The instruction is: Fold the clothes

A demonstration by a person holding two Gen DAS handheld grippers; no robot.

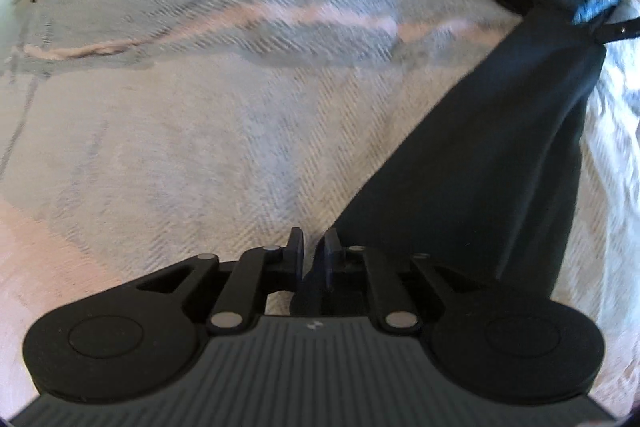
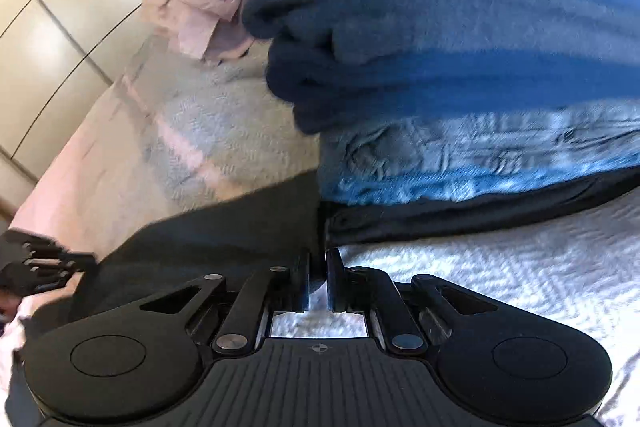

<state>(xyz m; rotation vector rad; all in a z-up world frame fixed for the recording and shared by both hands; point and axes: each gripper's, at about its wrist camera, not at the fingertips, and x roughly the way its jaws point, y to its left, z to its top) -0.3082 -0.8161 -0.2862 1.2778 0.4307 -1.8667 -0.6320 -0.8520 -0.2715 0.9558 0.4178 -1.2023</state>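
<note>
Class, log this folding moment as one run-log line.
left gripper: shut on dark garment | right gripper: shut on dark garment | surface: bedspread

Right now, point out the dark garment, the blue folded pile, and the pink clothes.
dark garment (image 1: 500, 147), left wrist view, middle of its flat panel.
blue folded pile (image 2: 440, 39), right wrist view, stacked folds.
pink clothes (image 2: 200, 3), right wrist view, crumpled middle.

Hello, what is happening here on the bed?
A person is folding clothes with two handheld grippers. The left gripper and the right gripper are each shut on an edge of the dark, smooth fabric garment, which lies across the pale woven herringbone bedspread. A stack of folded blue clothes sits just behind it.
</note>
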